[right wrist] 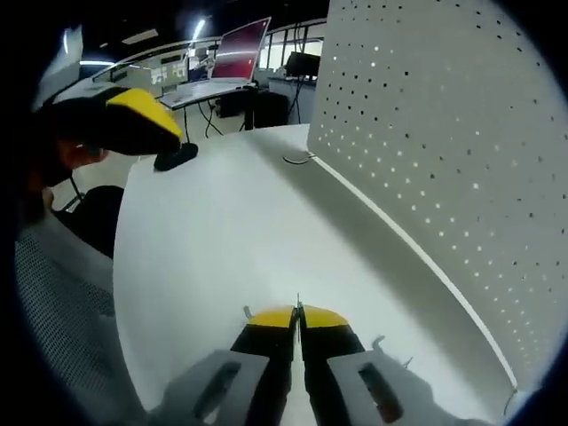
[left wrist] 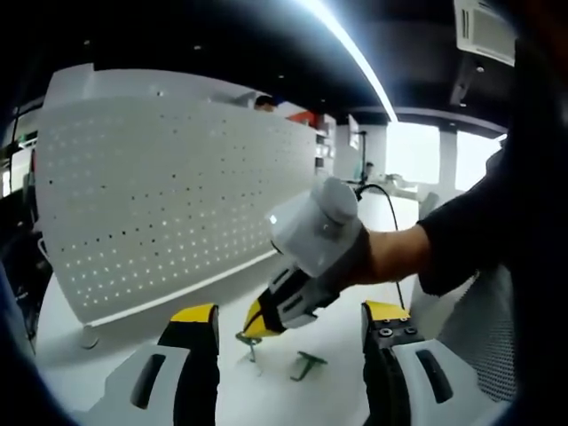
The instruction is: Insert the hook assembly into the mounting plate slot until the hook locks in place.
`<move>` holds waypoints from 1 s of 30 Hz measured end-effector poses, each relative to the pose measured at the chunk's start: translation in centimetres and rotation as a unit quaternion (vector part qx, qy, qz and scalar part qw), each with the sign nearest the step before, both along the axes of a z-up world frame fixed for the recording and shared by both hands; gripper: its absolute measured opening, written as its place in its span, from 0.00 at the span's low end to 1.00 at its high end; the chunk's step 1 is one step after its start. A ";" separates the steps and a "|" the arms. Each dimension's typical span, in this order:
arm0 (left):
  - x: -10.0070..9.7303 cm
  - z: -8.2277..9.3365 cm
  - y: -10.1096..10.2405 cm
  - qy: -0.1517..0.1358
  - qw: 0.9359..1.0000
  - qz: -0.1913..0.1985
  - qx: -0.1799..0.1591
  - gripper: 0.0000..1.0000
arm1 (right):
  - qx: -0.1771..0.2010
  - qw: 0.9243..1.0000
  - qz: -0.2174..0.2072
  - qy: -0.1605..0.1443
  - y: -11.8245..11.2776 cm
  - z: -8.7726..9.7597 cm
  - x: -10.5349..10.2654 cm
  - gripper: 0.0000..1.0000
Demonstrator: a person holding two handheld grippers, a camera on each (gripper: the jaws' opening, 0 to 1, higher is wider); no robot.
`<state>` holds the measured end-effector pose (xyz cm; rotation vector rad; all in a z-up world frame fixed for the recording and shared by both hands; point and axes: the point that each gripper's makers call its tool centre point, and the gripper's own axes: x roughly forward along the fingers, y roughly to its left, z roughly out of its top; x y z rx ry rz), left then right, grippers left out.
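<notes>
In the left gripper view, a large white perforated metal panel [left wrist: 169,195] stands upright along the far edge of a smooth white tabletop [left wrist: 124,342], its face a regular grid of small holes and its lower rim meeting the surface in a long straight line. On the left, beside that rim, a small round white foot [left wrist: 87,335] rests on the table. The left gripper [left wrist: 291,330] rises from the bottom of the view, its yellow-tipped black jaws spread wide with bare table between them. In that gap lie two small dark green metal hooks. The nearer-left hook [left wrist: 249,343] sits at the tip of the right gripper [left wrist: 256,327], which comes in from the right on a person's dark-sleeved arm [left wrist: 461,240]; its yellow tips are pressed onto the hook's upper end, with the thin stem running down toward the table. The second hook [left wrist: 307,363] lies flat just beside it, apart from both grippers, its long axis slanting up to the right.

In the right gripper view, the right gripper's [right wrist: 297,317] jaws are pressed together, a thin sliver of metal [right wrist: 298,303] showing at the seam. Open white table stretches ahead; the perforated panel [right wrist: 444,169] fills the right side. Far left, a yellow-tipped jaw of the left gripper [right wrist: 133,120] hangs over the table's edge, near a grey mesh chair back [right wrist: 58,302].
</notes>
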<state>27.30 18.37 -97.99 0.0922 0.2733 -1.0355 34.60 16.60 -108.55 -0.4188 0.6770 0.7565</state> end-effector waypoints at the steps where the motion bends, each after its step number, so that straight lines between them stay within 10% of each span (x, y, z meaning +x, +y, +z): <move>1: 0.0 0.0 0.0 -0.001 1.000 0.001 0.000 0.65 | 0.003 1.000 -0.001 -0.001 0.0 0.2 0.0 0.00; 30: 2.3 2.0 2.8 -0.035 0.995 0.087 -0.016 0.34 | 0.177 0.983 -0.026 -0.047 2.2 10.6 -1.6 0.00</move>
